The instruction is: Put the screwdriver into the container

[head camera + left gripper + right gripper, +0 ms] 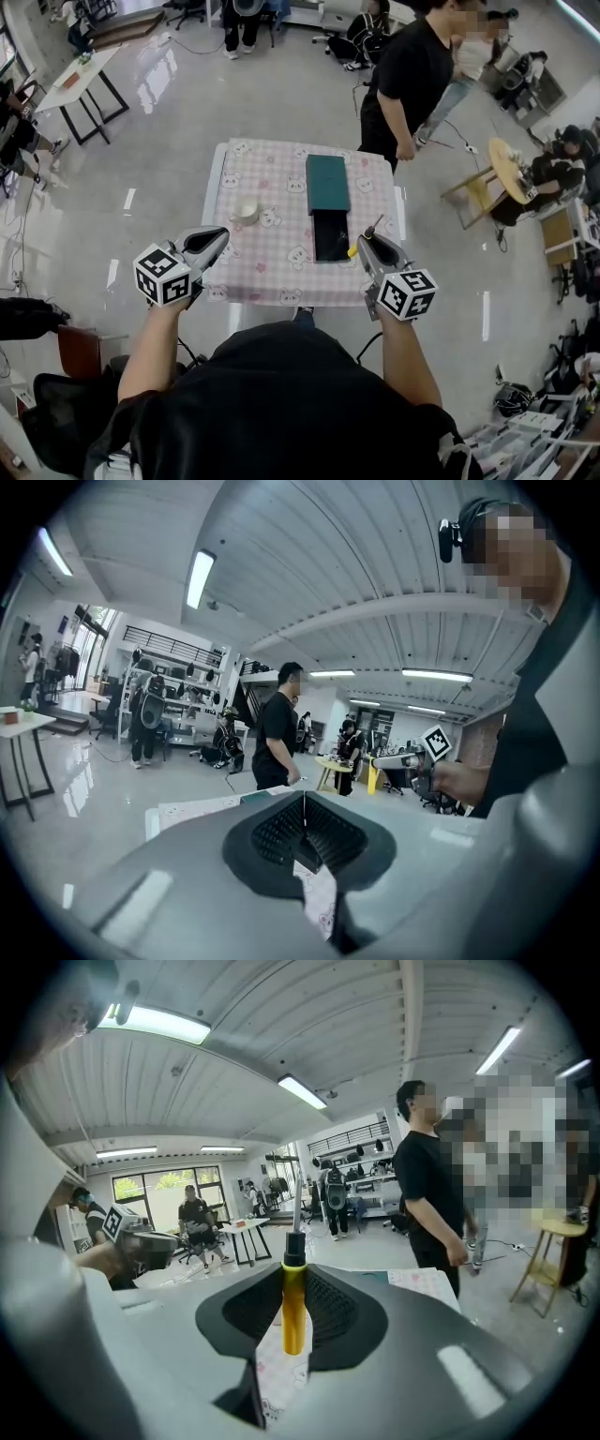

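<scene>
Screwdriver with yellow handle (293,1309) stands upright, clamped in the right gripper (362,243), with the black rectangular container (330,234) just left of it at frame centre; the left gripper (221,236) is closed and empty.

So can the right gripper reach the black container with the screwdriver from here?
Probably yes: the right gripper, shut on the screwdriver, hangs just beside the open container, with nothing between them. The green lid lies beyond it, off the opening.
</scene>
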`<state>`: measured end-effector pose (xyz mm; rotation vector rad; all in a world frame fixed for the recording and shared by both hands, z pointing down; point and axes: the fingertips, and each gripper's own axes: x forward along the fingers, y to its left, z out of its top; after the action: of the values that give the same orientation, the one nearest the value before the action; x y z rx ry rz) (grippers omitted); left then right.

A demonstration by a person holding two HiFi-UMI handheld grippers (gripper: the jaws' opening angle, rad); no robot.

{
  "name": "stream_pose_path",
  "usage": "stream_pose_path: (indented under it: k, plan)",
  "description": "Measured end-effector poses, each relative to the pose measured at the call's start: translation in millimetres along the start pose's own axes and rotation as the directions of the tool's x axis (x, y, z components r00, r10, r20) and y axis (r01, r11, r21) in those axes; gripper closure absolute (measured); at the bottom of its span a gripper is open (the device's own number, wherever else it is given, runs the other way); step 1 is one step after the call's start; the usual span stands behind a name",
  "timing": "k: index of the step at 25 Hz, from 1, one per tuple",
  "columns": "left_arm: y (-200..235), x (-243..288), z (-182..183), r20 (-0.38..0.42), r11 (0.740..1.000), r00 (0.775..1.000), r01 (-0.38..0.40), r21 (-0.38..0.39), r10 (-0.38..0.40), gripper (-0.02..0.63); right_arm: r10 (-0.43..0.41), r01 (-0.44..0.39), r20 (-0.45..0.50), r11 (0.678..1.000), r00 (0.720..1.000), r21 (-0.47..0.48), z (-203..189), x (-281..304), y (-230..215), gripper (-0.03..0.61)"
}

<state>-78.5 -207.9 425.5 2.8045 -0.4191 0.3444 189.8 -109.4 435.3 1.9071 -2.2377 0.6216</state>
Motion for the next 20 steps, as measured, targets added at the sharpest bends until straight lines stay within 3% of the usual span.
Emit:
stream_pose_path:
  k: [20]
  plan:
    - [15.5,28.2,2.2,-0.004,0.999,0.999,-0.046,-0.015,0.046,0.610,0.035,-0.035,-0.013,0.999,0.999,0.009,2.3,30.2,-36.2,0.471]
